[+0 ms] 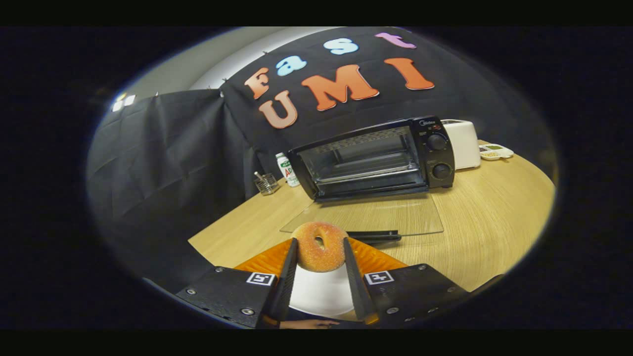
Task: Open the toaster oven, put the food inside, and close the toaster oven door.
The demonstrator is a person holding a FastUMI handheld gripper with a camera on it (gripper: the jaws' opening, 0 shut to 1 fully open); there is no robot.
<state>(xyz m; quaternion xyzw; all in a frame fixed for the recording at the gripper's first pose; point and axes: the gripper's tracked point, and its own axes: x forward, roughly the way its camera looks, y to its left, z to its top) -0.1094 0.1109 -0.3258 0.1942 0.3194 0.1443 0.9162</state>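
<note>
The toaster oven (376,157) stands at the far side of the wooden table (494,222) with its glass door (366,217) already swung down flat onto the tabletop, the dark handle (374,235) at the door's near edge; so the first step, opening, looks done. The gripper (320,254) has its two fingers clamped on a sugared doughnut (319,253), one finger pressing each side of it, and the doughnut sits upright between them with its hole facing forward; below it lies a white plate (321,294) on an orange mat (267,258), and whether the doughnut is touching the plate or is just clear of it I cannot tell. The doughnut is just short of the door handle and well apart from the oven's mouth, where a wire rack (368,170) shows inside; so the food is gripped but not yet placed, and I judge the task roughly a third along. What is left: carry the doughnut over the lowered door, set it on the rack, let go, then lift the door shut. Beside the oven stand a small bottle (287,169) and a clear cup (267,184) on one side, a white appliance (462,143) on the other.
</note>
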